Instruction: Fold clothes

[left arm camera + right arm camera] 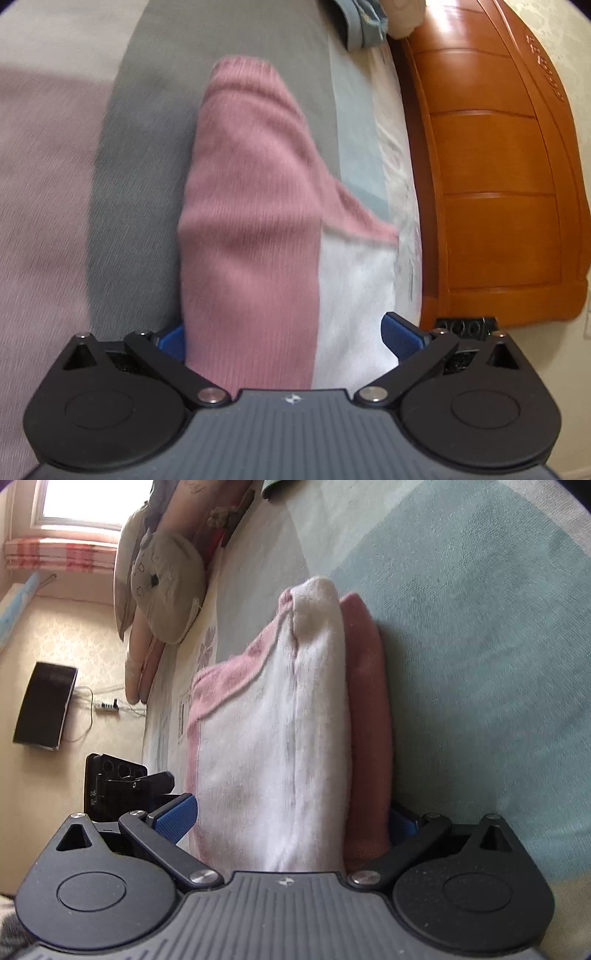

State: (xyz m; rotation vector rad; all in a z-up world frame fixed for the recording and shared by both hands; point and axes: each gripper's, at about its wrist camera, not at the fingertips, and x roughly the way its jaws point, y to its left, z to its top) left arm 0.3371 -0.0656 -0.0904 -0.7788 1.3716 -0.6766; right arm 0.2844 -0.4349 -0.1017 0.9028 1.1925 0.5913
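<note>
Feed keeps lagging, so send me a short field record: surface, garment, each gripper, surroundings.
surface: bed cover, grey and pale blue-green panels
garment: folded pink and white garment, lying on the bed
left gripper: open, jaws wide either side of the garment's near edge
right gripper: jaws wide around the folded stack, grip unclear
surroundings: wooden headboard; plush rabbit by the window
</note>
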